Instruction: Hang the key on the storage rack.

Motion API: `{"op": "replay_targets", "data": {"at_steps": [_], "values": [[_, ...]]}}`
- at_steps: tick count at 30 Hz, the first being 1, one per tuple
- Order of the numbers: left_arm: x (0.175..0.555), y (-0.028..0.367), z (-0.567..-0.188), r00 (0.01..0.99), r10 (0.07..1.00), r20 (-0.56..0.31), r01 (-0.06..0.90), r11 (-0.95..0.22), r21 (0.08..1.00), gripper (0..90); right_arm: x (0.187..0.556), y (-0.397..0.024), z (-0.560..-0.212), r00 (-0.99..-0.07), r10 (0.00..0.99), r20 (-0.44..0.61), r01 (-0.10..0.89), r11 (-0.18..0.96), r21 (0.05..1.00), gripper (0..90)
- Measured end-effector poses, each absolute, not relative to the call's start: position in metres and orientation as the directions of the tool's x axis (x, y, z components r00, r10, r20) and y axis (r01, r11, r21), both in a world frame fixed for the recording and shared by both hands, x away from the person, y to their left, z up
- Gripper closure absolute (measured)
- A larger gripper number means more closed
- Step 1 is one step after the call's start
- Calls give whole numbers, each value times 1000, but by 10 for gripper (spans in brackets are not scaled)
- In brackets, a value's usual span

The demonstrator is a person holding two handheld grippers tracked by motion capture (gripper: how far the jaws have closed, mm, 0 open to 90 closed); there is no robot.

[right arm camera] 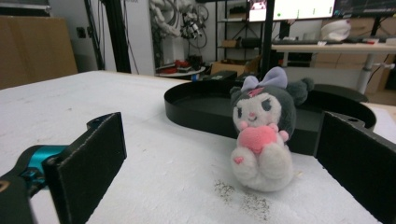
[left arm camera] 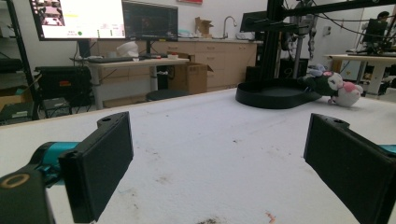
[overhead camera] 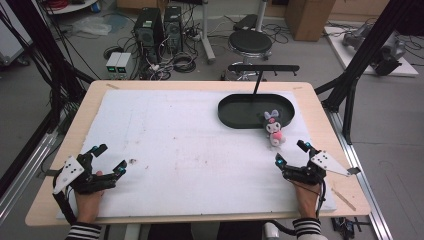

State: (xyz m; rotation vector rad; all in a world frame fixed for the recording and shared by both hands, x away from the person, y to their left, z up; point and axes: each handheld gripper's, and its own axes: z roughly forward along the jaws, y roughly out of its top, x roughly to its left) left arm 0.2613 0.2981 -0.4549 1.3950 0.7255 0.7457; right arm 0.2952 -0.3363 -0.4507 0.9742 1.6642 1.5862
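Plush toy awaited by the right gripper

The plush toy was seen upright on the worktop, against the black tray, just ahead of the wide-open right gripper; the left gripper, also spread wide, was held well apart.

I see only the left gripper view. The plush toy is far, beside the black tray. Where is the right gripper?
Observer: The right gripper rests on the table just short of the plush toy, jaws open.
Operator: Is the toy inside the tray?
Observer: No. In the high view it sits on the white mat, against the black tray outer wall.
Operator: Which way does it face?
Observer: Toward the right gripper, upright, holding a pink heart.
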Motion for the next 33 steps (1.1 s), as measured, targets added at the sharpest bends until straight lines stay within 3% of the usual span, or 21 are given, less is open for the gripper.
{"op": "replay_targets", "data": {"at_steps": [21,33], "values": [[262,298,-455,583,813,-11,-28,34,999,86,331,-326,-385,-502,865,8,242,132,961,13],[262,298,-455,582,813,-9,-27,31,999,86,359,-320,-371,-500,865,-31,390,257,884,13]]}}
